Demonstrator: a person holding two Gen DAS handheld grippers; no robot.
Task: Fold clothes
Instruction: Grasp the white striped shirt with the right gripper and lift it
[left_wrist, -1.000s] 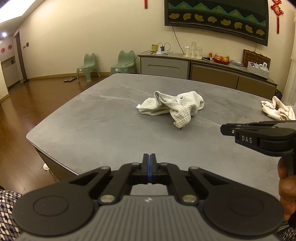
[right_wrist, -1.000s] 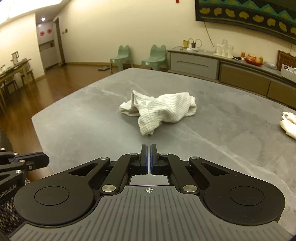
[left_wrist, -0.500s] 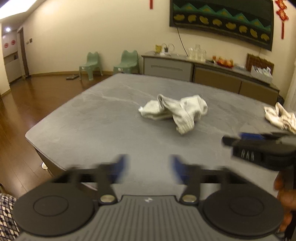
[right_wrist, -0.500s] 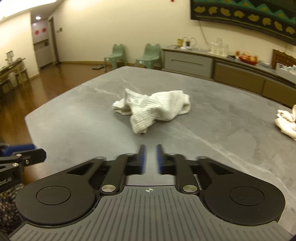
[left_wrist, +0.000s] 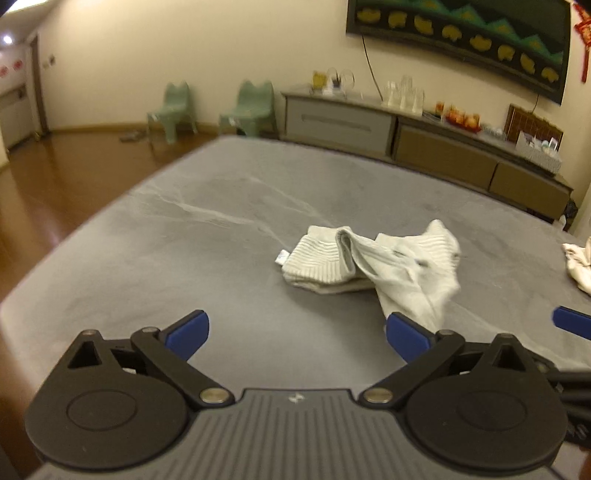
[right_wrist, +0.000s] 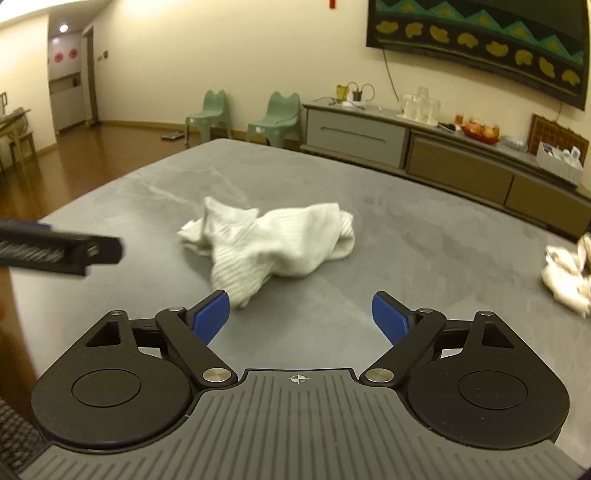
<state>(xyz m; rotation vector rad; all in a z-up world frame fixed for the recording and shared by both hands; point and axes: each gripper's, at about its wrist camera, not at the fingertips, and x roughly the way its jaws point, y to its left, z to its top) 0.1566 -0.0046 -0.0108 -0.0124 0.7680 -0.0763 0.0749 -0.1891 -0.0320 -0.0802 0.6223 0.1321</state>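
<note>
A: How far along was the folding?

B: Not begun, by my reading. The striped white garment (left_wrist: 373, 266) lay crumpled mid-way across the grey stone table (left_wrist: 184, 258), untouched.

A: And the tools?

B: The left gripper (left_wrist: 297, 332) and right gripper (right_wrist: 301, 314) had just been opening; both stood wide with nothing between the jaws. A second cream cloth (right_wrist: 567, 273) waited at the table's right edge.

Warm dim ceiling light; motion blur; fisheye bending at edges.
</note>
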